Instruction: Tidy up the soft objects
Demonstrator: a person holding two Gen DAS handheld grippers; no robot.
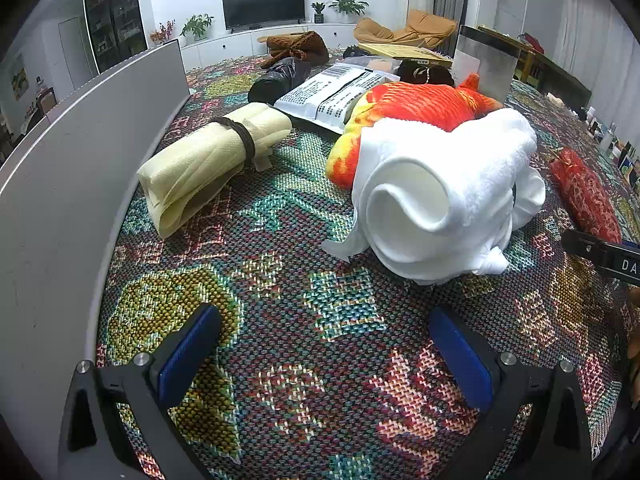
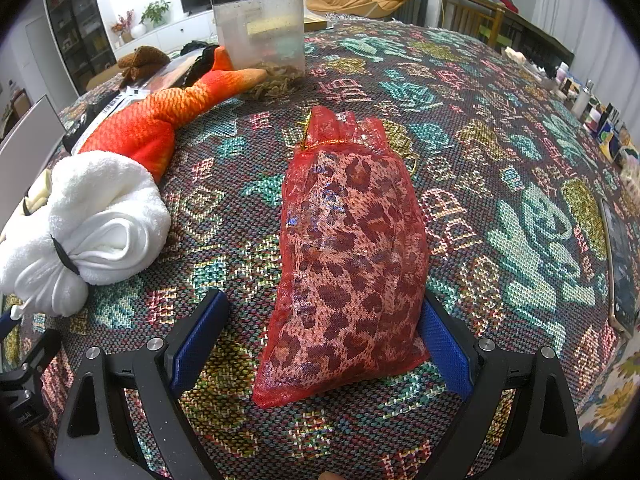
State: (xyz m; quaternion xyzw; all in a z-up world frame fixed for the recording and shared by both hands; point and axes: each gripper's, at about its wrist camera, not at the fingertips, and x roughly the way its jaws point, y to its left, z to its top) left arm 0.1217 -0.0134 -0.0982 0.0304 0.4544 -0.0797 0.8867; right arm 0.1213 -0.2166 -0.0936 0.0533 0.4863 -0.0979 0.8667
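A rolled white towel (image 1: pixel 444 196) lies on the patterned cloth ahead of my left gripper (image 1: pixel 324 348), which is open and empty a short way in front of it. An orange plush fish (image 1: pixel 416 108) lies behind the towel. A cream cloth roll (image 1: pixel 212 160) tied with a band lies to the left. A red mesh bag with leopard-print cloth (image 2: pixel 348 256) lies between the fingers of my right gripper (image 2: pixel 320 336), which is open around its near end. The towel (image 2: pixel 84 220) and the fish (image 2: pixel 160 120) show at the left of the right wrist view.
A grey upright panel (image 1: pixel 80 148) borders the left side. A clear plastic canister (image 2: pixel 260 24) stands behind the fish. A white printed package (image 1: pixel 336 92), a dark roll (image 1: pixel 280 78) and a brown knitted item (image 1: pixel 300 46) lie at the back. A phone (image 2: pixel 622 272) lies at the right edge.
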